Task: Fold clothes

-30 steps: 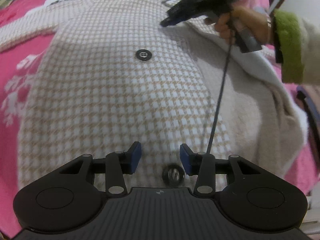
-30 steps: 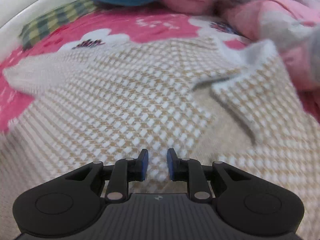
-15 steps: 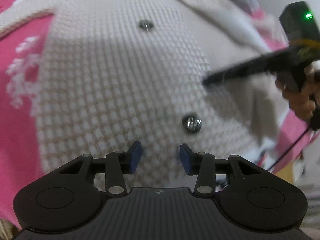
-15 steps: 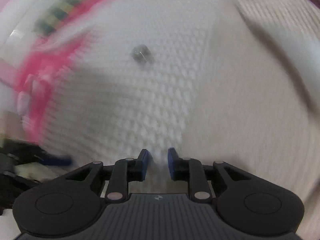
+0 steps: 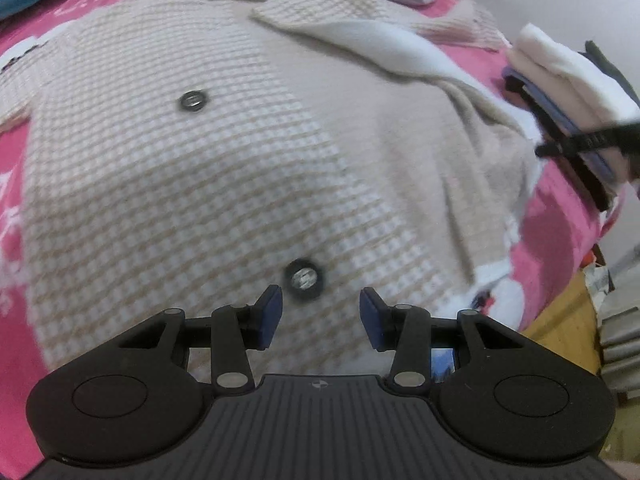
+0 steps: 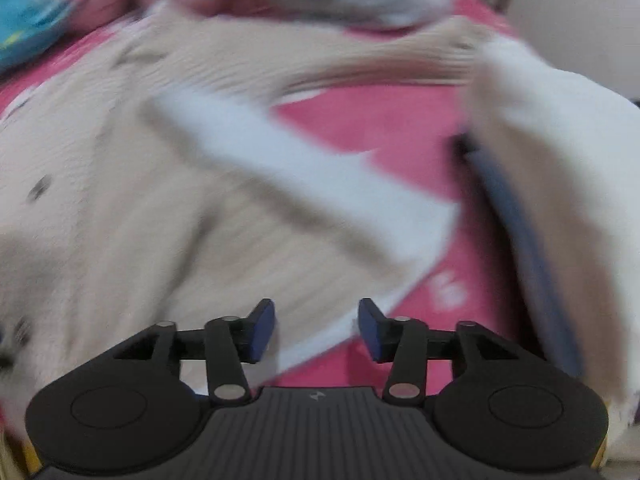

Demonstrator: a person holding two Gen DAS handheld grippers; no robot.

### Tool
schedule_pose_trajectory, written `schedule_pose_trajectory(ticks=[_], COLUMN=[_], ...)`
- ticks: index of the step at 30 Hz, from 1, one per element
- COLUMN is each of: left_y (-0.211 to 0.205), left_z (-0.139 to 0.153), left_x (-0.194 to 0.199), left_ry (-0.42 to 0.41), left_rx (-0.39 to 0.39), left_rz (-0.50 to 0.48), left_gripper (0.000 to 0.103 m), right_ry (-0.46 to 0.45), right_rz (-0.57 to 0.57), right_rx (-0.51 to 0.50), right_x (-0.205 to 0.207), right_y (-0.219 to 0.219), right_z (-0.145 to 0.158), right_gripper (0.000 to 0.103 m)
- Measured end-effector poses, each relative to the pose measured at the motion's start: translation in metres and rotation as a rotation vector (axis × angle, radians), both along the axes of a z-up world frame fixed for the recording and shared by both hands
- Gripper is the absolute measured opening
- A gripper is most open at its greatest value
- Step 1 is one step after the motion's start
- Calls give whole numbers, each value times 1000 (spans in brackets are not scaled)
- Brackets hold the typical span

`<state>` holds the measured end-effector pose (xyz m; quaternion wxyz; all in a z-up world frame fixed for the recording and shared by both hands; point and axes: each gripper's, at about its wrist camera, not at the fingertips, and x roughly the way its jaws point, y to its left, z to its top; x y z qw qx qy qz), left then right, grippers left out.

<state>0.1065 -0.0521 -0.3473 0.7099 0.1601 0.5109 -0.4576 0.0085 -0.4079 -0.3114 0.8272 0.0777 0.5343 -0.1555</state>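
Lying below L gripper, coat; jaws apart, empty.

Blur: my right wrist view smears the checked coat | Cut off: right gripper leaves my left view's right edge | Hidden: folded stack partly behind it.

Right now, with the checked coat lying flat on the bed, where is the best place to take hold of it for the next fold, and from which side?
Probably the turned-back front flap of the checked coat, along its white edge. It lies loose and raised over the pink bedspread, so open jaws could slip around it from the right of the left wrist view. The right gripper has just been opening, with nothing between its jaws.
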Motion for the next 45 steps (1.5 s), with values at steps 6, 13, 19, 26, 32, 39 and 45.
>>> schedule_pose_trajectory(ticks=[6,13,19,26,32,39,45], left_y=[-25,-43,-43,-33,-7,91,153], left_z=[-3,-15,-19,-21,-26,-15,-16], left_x=[-9,-12,-13,-9,17,55,72], left_ry=[4,20,23,76,267,514,639], left_rx=[-2,47,51,6,-91,-231,-328], left_rz=[7,41,55,146,329,643,702], left_gripper=[42,42,43,43,43,43,45], right_ry=[-44,-155,-242,-340,-490,-392,-163], right_rz=[-390,-570,-595,-468,-119,480,672], right_rx=[148,134,183,178,402,583,493], right_x=[9,9,5,1,2,0,-17], right_y=[-76,-90,-89,-65,3,144,209], right_z=[-34,-72,-66,-16,50,71,10], right_gripper=[61,61,13,4,4,4,4])
